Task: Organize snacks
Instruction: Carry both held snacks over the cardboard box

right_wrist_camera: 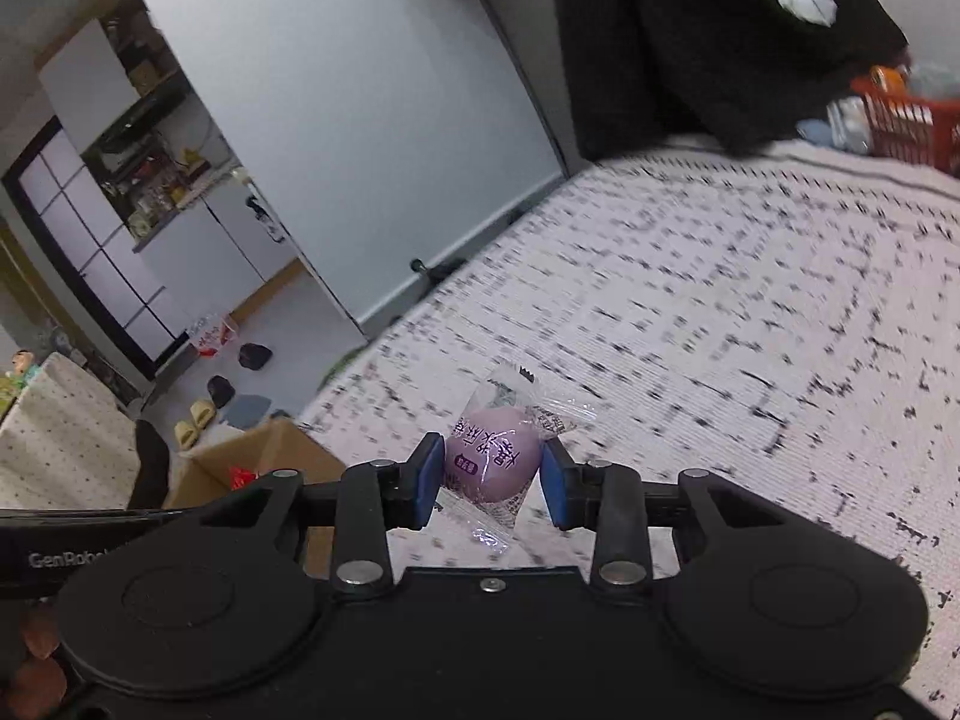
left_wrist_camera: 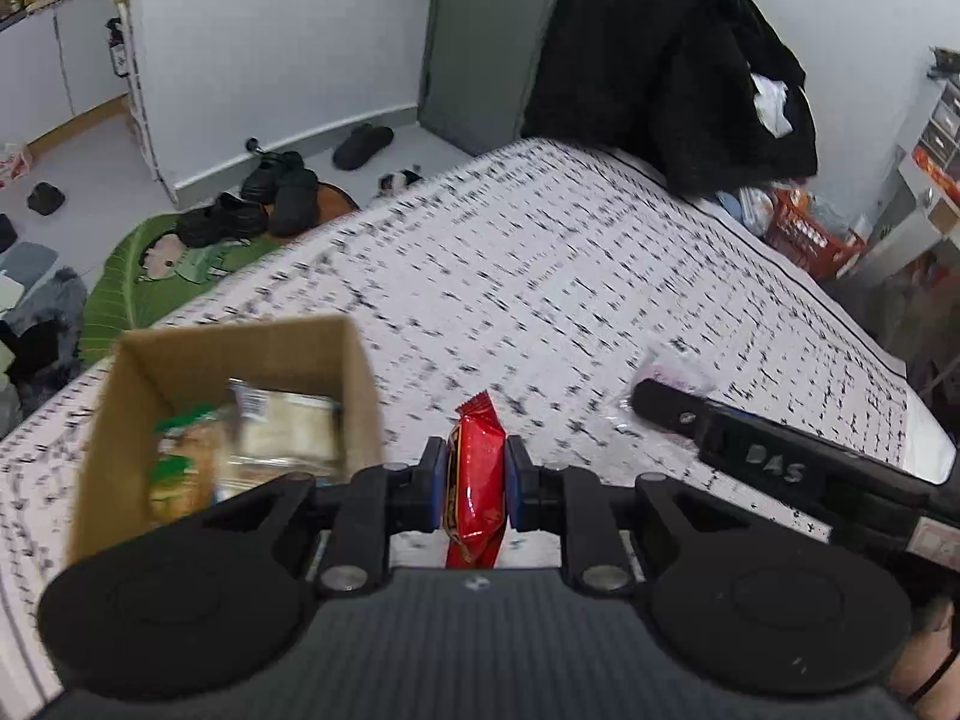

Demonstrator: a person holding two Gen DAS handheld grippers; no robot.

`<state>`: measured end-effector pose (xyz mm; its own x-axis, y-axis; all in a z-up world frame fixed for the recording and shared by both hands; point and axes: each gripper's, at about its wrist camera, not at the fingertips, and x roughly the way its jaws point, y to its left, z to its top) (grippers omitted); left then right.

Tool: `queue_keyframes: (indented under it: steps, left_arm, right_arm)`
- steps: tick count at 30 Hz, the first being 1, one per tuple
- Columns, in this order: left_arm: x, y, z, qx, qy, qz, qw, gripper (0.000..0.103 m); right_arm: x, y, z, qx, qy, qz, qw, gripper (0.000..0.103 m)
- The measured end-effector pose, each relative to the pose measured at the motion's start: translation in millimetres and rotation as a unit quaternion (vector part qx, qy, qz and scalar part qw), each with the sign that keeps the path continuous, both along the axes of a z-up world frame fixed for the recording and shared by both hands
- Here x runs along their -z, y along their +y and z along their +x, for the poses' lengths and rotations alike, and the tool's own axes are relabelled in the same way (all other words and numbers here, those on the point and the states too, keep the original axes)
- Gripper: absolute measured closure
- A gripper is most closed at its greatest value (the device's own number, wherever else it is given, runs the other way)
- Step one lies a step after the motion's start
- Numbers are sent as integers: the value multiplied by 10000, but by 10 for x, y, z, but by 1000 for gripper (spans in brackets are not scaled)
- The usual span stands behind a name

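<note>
Two snacks lifted over the bed, one in each tool.

Red snack packet clamped upright between blue pads of left tool, just right of open cardboard box with packets inside. Purple round sweet in clear wrapper pinched in right tool, above patterned bedspread. Black clothing heaped at far end.

Left gripper: matte black linkage arms, blue finger pads, two round black discs, silver pivot screws, ribbed dark-grey body. Right gripper: the same black build with blue pads, silver screws and partial white lettering "GenRobo" on its side.
</note>
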<state>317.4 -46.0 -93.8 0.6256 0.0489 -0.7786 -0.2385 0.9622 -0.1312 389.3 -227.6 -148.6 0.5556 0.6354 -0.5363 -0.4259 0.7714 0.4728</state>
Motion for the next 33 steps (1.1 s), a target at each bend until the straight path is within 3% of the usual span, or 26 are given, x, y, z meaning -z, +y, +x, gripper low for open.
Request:
queue_keyframes:
  steps: [11,20,24,28,33]
  left_arm:
    - [-231,644,-397,-480,-152,5,9987,84]
    - [-211,967,-641,-651,-160,-346,9972,84]
    - [-131,1063,-724,-596,-55,-712,9957,83]
    - [-95,1151,-815,-580,-62,-962,9937,73]
    - [-171,1307,-945,-697,-230,-935,9929,61]
  right_arm:
    - [-326,454,-300,-362,-418,-117,9984,69]
    - [-469,867,-627,-612,-475,-149,9969,69]
    - [-499,954,-730,-585,-384,-167,9974,69]
    - [-537,1036,-847,-565,-310,-228,9977,69]
    - [-596,1123,-1017,-523,-202,-274,9981,69]
